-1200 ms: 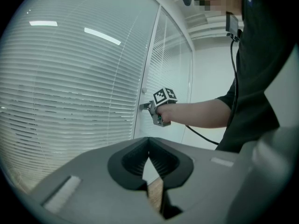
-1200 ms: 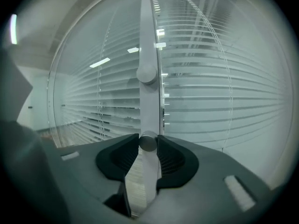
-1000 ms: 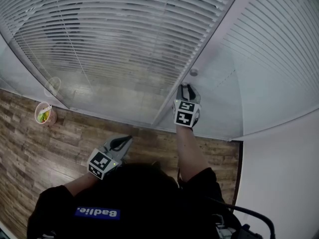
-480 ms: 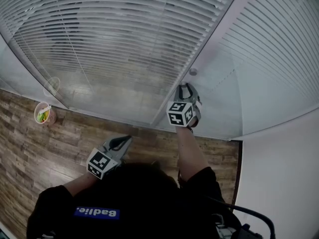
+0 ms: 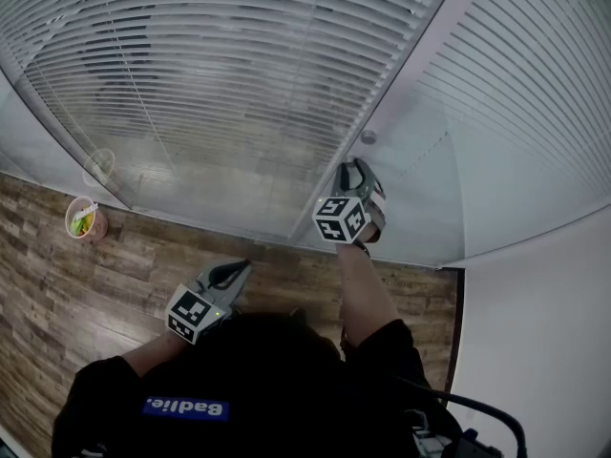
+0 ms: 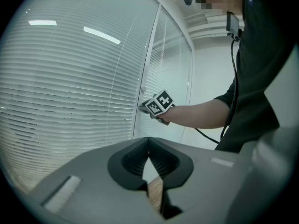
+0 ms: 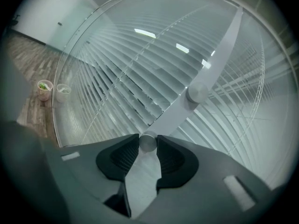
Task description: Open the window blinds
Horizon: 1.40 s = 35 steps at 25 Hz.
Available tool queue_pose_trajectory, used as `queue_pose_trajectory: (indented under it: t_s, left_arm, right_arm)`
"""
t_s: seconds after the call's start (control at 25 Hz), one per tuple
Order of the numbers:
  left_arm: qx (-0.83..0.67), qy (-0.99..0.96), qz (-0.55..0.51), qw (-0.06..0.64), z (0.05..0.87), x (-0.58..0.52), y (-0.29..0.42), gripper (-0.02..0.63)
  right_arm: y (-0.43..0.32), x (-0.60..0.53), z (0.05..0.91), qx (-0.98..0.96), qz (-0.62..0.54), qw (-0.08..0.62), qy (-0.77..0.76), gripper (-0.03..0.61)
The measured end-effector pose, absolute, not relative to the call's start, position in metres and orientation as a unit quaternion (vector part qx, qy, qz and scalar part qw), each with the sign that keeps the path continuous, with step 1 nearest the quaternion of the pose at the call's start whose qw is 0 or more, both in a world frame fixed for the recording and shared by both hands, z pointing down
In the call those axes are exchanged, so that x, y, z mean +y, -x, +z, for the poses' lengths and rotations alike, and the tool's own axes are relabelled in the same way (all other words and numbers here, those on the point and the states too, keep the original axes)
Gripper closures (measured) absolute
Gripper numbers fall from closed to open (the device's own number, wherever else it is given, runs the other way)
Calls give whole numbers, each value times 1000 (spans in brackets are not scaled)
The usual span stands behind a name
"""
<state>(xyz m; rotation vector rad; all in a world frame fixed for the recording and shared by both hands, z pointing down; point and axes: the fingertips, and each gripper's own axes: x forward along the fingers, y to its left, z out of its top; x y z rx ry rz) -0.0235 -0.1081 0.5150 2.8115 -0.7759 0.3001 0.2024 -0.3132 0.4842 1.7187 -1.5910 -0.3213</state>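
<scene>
The right gripper (image 5: pixel 355 167) is sitting just right of the middle of the head view, and its two jaws are pressing from either side on a small round knob (image 7: pixel 148 143) that is sticking out of the pale upright frame (image 5: pixel 406 79) between two panes. A second round knob (image 5: pixel 368 137) is showing on the same frame toward 12 o'clock from the gripper, apart from the jaws. The window blinds (image 5: pixel 220 74) are filling the head view from 10 to 12 o'clock behind the glass, their horizontal slats lying close together, and another blind (image 5: pixel 535 74) is covering the pane at 2 o'clock. The left gripper (image 5: pixel 232 273) is hanging at 7 o'clock over the wooden floor (image 5: pixel 57 294), well apart from the glass; its jaws are meeting at the tips with nothing between them. A small cup (image 5: pixel 84 219) with something green inside is standing on the floor at 9 o'clock, just beside the foot of the glass. A white wall (image 5: pixel 535 351) is filling the corner at 4 o'clock. The person's dark sleeve (image 5: pixel 382 346) is reaching up from 6 o'clock toward the right gripper.
</scene>
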Motion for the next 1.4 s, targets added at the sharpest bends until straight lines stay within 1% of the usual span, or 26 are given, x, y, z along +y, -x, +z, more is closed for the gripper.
queue_pose_trajectory:
  t_s: [0.32, 0.52, 0.8, 0.88, 0.92, 0.96, 1.0, 1.08, 1.16, 1.28, 1.4]
  left_arm:
    - [-260, -954, 103, 104, 516, -108, 21, 614]
    - [-256, -955, 105, 104, 516, -108, 19, 614]
    - [-251, -957, 107, 102, 516, -106, 15, 614]
    - [-252, -957, 105, 101, 515, -107, 14, 614]
    - [-252, -957, 105, 102, 515, -107, 14, 614]
    - [-253, -956, 104, 102, 515, -107, 14, 614]
    - [-254, -956, 104, 102, 515, -108, 15, 614]
    - [-256, -956, 104, 102, 517, -108, 16, 614]
    - [-257, -955, 104, 104, 517, -109, 17, 614]
    - [-257, -955, 104, 104, 515, -109, 17, 614]
    - [-258, -955, 104, 104, 515, -110, 17, 614]
  right_arm:
    - [-199, -313, 489, -580, -212, 467, -633, 455]
    - [-198, -312, 490, -562, -249, 501, -609, 456]
    - [-196, -311, 493, -548, -282, 527, -585, 453]
    - [-196, -311, 491, -562, -269, 507, -596, 448]
    - [-197, -310, 490, -576, -252, 486, -607, 446]
    - [-197, -310, 489, -596, -227, 458, -620, 441]
    - [-197, -309, 488, -617, -197, 424, -633, 415]
    - [-198, -307, 486, -654, -128, 351, -657, 402]
    - [-201, -307, 485, -675, -65, 290, -675, 402]
    - [-206, -308, 483, -690, 6, 221, -689, 407]
    - [-212, -309, 485, -695, 82, 154, -697, 440]
